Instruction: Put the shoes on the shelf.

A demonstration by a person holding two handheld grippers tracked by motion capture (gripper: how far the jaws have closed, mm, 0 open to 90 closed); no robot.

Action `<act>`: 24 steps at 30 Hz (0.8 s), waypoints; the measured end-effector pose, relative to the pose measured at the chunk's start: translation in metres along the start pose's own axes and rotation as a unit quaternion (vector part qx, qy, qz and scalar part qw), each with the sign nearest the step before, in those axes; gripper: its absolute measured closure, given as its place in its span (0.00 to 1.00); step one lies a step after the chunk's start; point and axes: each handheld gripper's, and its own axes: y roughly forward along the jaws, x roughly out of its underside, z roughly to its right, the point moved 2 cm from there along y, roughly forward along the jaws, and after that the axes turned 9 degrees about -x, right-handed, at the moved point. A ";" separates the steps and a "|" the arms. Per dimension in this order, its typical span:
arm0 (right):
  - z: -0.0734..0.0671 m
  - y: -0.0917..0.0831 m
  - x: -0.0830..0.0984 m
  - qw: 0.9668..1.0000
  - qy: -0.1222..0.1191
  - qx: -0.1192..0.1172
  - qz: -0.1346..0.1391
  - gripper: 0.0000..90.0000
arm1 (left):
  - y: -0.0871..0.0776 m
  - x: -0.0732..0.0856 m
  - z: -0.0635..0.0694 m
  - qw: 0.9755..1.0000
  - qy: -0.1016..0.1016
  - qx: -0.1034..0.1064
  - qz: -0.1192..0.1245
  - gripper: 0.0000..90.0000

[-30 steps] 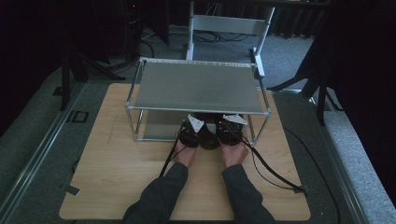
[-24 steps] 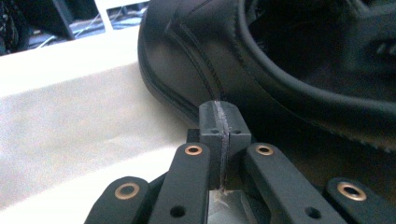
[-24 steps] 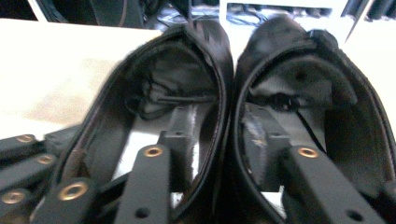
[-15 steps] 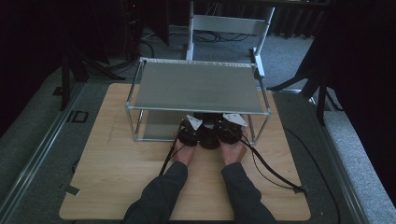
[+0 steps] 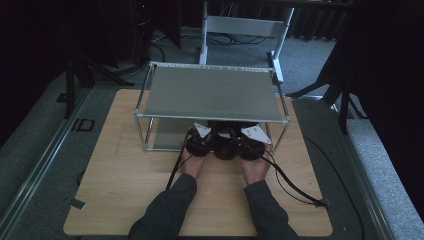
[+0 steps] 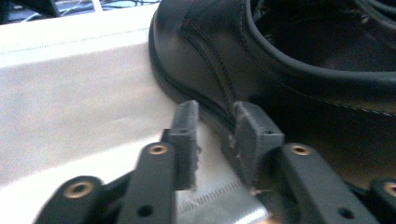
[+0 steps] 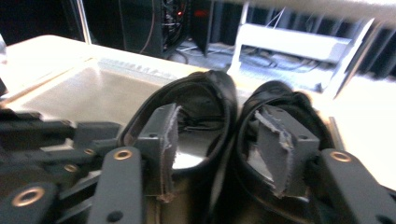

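1. My left gripper (image 6: 212,126) holds its jaws narrow beside a glossy black leather shoe (image 6: 289,60).
2. My right gripper (image 7: 217,140) pinches both shoes' (image 7: 233,107) inner walls together on the rack's (image 5: 210,95) lower shelf, front edge.
3. Wooden table (image 5: 125,175), dim room.

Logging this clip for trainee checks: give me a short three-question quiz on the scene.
1. Choose: the right gripper has its fingers A) one inside each of the black shoes, B) both in one shoe, C) on the table.
2. True or false: the left gripper holds a shoelace.
3. On which level of the rack do the shoes stand?
Key: 1 A; 2 false; 3 the lower one.
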 end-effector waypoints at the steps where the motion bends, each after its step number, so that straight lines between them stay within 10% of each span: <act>1: -0.001 -0.003 0.000 1.000 -0.011 0.004 0.001 0.50 | -0.003 0.000 -0.001 1.000 -0.003 0.006 0.000 0.70; 5: 0.001 -0.014 0.000 1.000 -0.023 0.018 -0.002 0.43 | -0.017 0.000 -0.002 0.999 -0.010 0.030 0.010 0.63; 13: 0.026 -0.028 0.011 0.999 0.030 0.024 -0.015 0.31 | -0.036 0.009 0.005 0.997 0.007 0.071 0.009 0.50; 24: 0.037 -0.001 0.035 0.996 0.045 0.033 -0.076 0.22 | -0.025 0.026 0.028 0.995 0.054 0.079 -0.030 0.38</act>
